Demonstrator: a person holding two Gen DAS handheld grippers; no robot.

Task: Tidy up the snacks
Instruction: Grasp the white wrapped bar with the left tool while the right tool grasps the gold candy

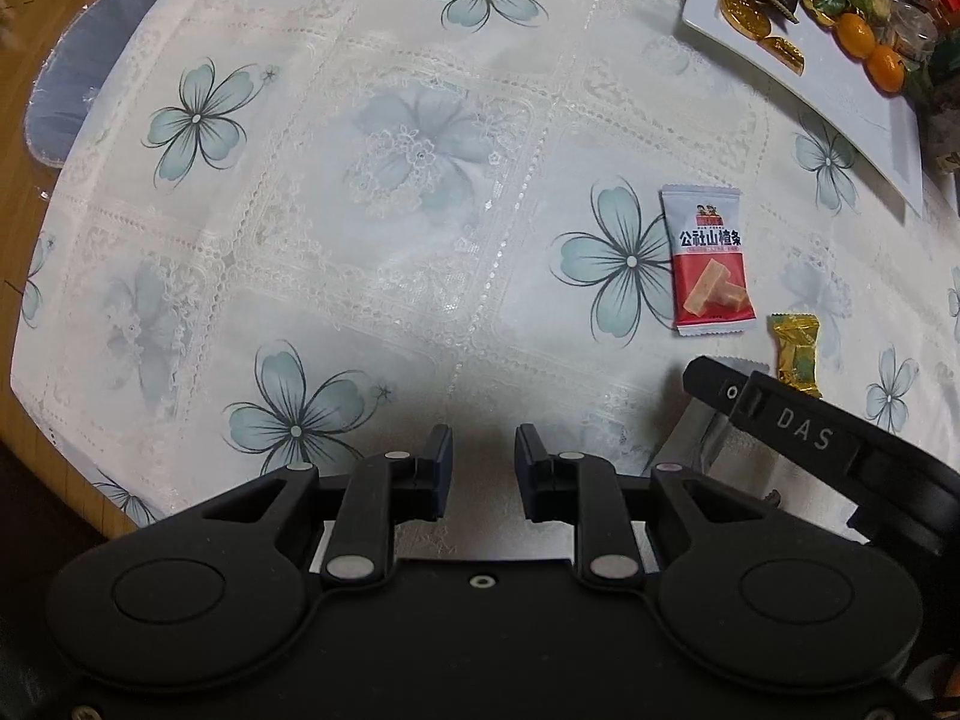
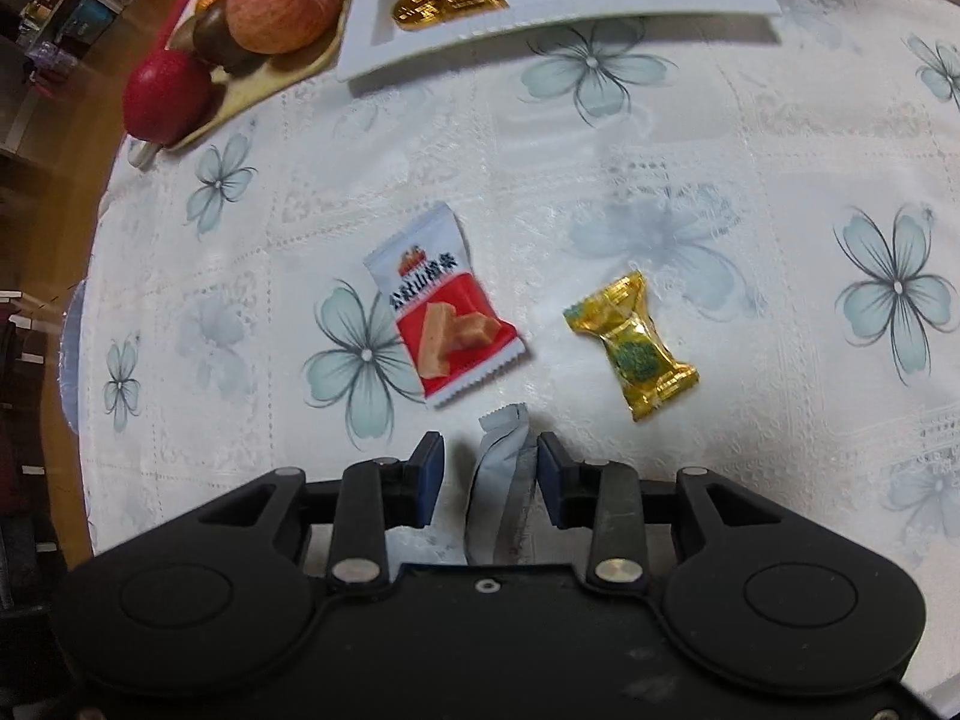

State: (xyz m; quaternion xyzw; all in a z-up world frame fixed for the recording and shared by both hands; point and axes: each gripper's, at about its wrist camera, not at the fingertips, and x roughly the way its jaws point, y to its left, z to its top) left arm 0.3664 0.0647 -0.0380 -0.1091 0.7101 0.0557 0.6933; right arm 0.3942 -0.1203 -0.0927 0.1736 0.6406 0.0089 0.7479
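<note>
Right tongs (image 2: 491,468) sit low over the tabletop (image 2: 690,138), jaws parted, and between them lies a pale grey-blue wrapped snack (image 2: 499,480); the right pad looks to be touching the wrapper, the left pad stands clear of it, so no firm grip that I can tell. Left tongs (image 1: 483,468) hover with jaws apart and nothing between them, only flowered cloth below. Just past the right tongs, the red-and-white hawthorn snack packet (image 2: 444,306) lies flat and slanted on a printed blue flower, and beside it to the right, apart from it, the gold-wrapped candy (image 2: 633,345). From the left wrist view that same packet (image 1: 708,261) and gold candy (image 1: 797,354) sit off to the right, near the right gripper's black body. Further back, the white tray (image 2: 540,36) holds gold foil coins (image 2: 447,5), and to its left a fruit plate (image 2: 288,75) carries an apple (image 2: 282,0).
</note>
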